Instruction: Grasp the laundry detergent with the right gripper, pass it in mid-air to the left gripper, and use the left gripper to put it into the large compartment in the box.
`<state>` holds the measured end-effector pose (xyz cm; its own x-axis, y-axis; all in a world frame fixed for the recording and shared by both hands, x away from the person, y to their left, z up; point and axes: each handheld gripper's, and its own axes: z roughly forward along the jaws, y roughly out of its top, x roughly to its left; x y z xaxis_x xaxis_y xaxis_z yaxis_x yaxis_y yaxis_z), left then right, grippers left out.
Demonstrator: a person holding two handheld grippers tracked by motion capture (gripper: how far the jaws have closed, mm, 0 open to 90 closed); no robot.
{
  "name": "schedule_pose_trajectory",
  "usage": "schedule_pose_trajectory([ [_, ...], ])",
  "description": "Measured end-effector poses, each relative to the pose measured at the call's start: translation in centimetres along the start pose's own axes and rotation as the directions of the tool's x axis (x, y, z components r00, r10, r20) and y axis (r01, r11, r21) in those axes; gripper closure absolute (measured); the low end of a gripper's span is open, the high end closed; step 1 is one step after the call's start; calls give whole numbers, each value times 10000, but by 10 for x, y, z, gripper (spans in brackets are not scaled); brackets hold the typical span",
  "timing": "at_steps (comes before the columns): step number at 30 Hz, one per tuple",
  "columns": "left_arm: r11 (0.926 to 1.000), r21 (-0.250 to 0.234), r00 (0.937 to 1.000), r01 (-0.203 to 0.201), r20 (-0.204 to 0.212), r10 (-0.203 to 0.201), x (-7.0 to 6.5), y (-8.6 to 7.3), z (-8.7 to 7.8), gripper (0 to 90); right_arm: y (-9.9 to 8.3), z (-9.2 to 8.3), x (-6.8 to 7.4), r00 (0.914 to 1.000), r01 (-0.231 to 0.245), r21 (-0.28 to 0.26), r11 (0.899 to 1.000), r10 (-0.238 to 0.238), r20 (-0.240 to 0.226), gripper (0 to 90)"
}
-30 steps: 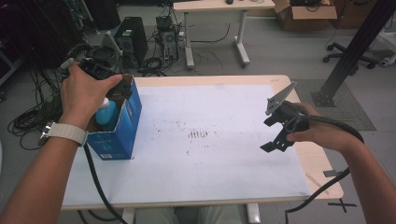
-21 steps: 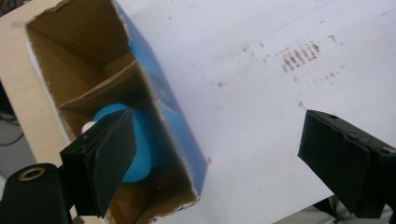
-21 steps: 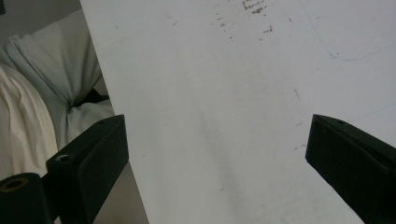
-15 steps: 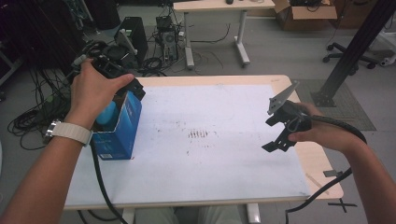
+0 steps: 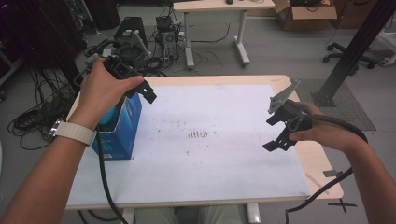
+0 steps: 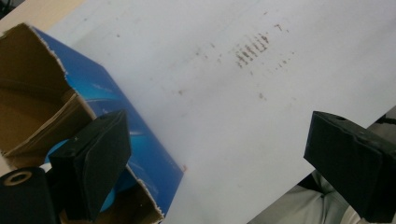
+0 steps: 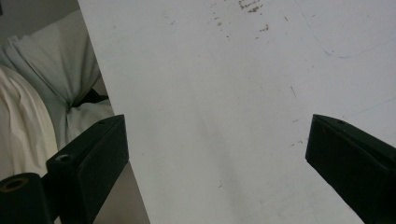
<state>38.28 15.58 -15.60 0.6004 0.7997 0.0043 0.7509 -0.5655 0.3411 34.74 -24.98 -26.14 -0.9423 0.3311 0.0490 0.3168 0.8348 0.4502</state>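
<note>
1. The blue box point(image 5: 116, 128) stood on the white sheet point(image 5: 219, 154) near the left edge of the table point(image 5: 322, 184), with its torn top open and brown cardboard flaps showing inside.
2. Inside the box, a light blue object point(image 6: 108, 201) lay low down; its shape I cannot tell.
3. Your left gripper point(image 5: 148, 93) was above the upper right corner of the box, not touching it. In the left gripper view, the box point(image 6: 140, 140) lay under and behind your left gripper's point(image 6: 219, 163) near jaw, and the far jaw stood over the bare sheet.
4. The jaws of your left gripper were spread wide and had just been opening; nothing was between them, only the box edge and the sheet below.
5. Your left hand point(image 5: 105, 91) wrapped the gripper body, and a pale watch band point(image 5: 74, 133) sat on the wrist.
6. Your right gripper point(image 5: 275, 133) was well apart from the box, near the right edge of the sheet, held in your right hand point(image 5: 322, 130).
7. In the right gripper view, the jaws of your right gripper point(image 7: 217, 158) were also spread wide, with only the white sheet point(image 7: 243, 93) seen between them.
8. Brown marks point(image 5: 198, 134) were on the sheet between the two grippers.
</note>
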Motion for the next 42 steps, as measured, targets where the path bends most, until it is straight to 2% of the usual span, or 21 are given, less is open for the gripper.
schedule_pose_trajectory([
  [3,9996,17,9993,-296,214,296,-5,3,0,76,0,-1,0,10000,-43,-10,10000,43,1,58],
  [9,9950,158,9940,-984,502,975,-14,9,4,52,0,-2,-2,10000,-59,-30,10000,59,3,58],
  [13,9928,228,9911,-1179,654,1162,-18,12,8,51,1,-3,-2,10000,-51,-25,10000,51,-7,58],
  [19,9841,236,9803,-1758,961,1728,-26,17,13,51,3,-4,-4,10000,-94,-32,10000,94,6,56],
  [27,9651,144,9562,-2616,1397,2572,-35,21,21,50,3,-4,-5,9999,-123,-97,9999,123,37,53],
  [30,9544,134,9432,-2981,1577,2924,-39,23,26,51,5,-3,-6,9999,-118,-110,9999,118,38,52],
  [32,9460,109,9324,-3239,1728,3173,-41,24,30,51,5,-3,-6,9999,-106,-106,9999,107,56,52],
  [34,9416,152,9272,-3364,1802,3284,-42,26,32,51,6,-3,-7,10000,-85,-113,9999,85,42,52],
  [37,9375,203,9228,-3475,1847,3381,-44,29,37,51,6,-4,-8,9999,-106,-124,9999,107,55,52],
  [40,9245,241,9090,-3803,1943,3689,-48,33,41,51,6,-4,-9,9999,-125,-133,9998,126,45,52],
  [42,9141,286,8968,-4046,2081,3904,-50,35,44,53,6,-5,-9,9999,-137,-123,9998,137,46,52],
])
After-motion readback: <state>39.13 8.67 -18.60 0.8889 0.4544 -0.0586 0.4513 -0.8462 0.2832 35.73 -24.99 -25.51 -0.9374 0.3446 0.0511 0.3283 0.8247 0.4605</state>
